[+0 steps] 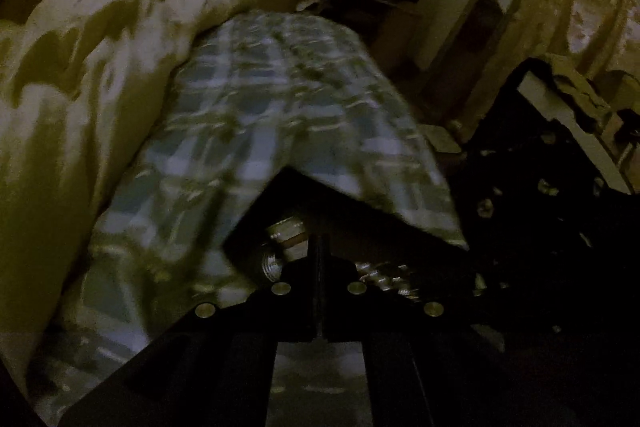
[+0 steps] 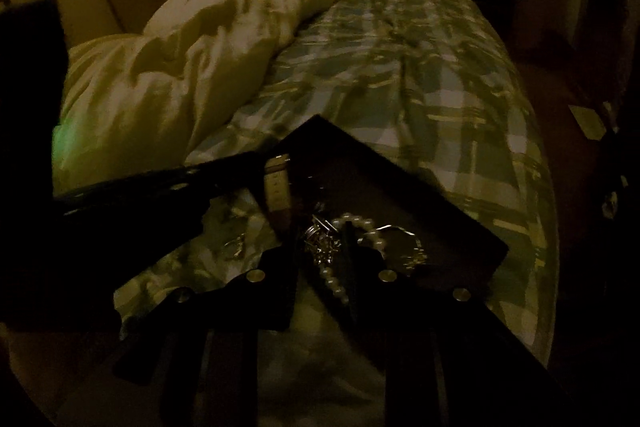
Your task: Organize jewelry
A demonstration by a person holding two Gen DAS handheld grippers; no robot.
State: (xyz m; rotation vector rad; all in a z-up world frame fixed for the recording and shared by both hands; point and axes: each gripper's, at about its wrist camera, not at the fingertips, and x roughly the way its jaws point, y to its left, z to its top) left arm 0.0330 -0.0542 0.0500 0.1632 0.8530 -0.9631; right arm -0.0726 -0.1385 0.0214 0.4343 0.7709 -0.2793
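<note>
- A pale duvet (image 2: 180,67) lies bunched on the left of the bed (image 2: 420,75), next to the checked sheet.
- The left gripper (image 1: 320,247) has its fingers together, with nothing seen between them; it is at the edge of the dark tray (image 1: 360,211).
- A pearl bracelet (image 2: 360,247) and a tangle of silver pieces (image 2: 320,243) lie mixed in the tray, so I judge sorting is hardly begun.
- The right gripper (image 2: 320,267) has its fingers slightly apart; the light is too dim to tell if they hold something.
</note>
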